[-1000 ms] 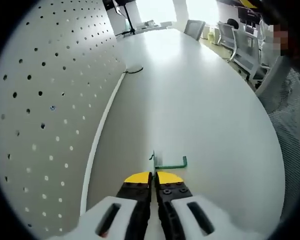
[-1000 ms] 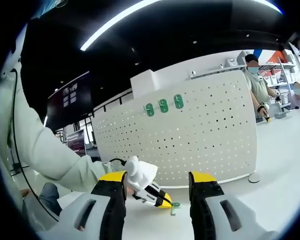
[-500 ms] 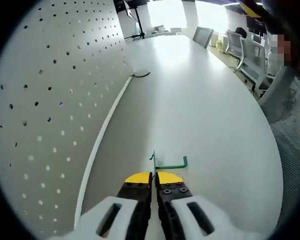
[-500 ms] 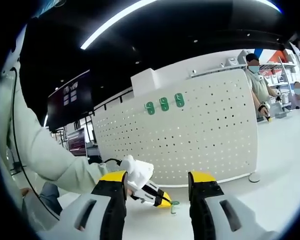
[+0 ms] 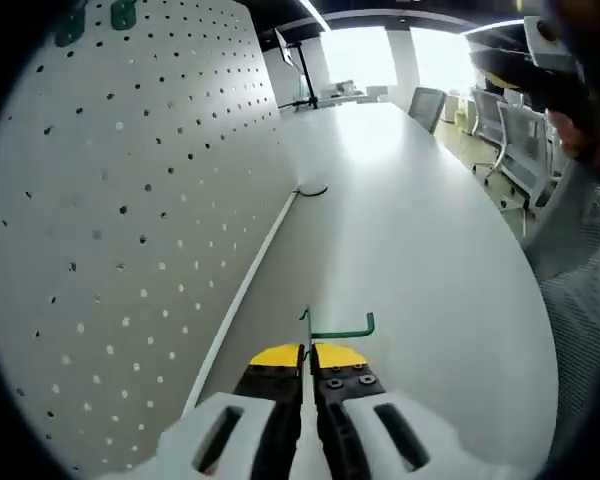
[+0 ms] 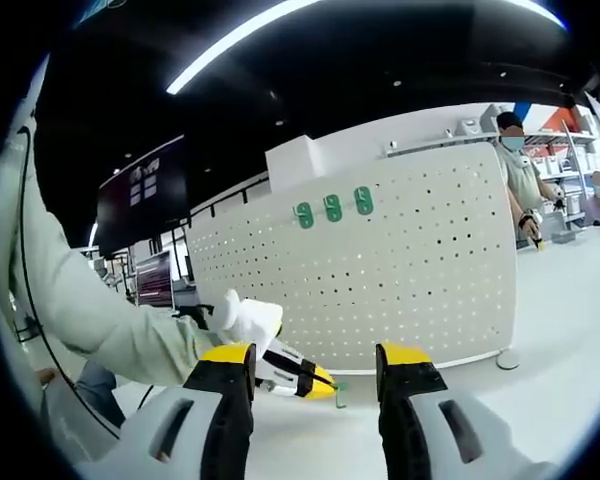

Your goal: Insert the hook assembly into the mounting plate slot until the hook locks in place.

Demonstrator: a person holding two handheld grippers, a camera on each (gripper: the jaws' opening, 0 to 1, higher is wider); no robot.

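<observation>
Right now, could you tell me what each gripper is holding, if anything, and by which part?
The left gripper is shut on the green hook, pinching its straight shank end. The right gripper is open and holds nothing.

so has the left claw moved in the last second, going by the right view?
Yes. In the right gripper view the left claw, shut on the green hook, has risen toward the pegboard.

both the left gripper (image 5: 308,352) and the right gripper (image 6: 318,358) have white housings with dark slots, black screwed jaws and yellow tips, while a pale green sleeve (image 6: 75,300) with a thin black cable (image 6: 25,250) fills the left of the right gripper view.
</observation>
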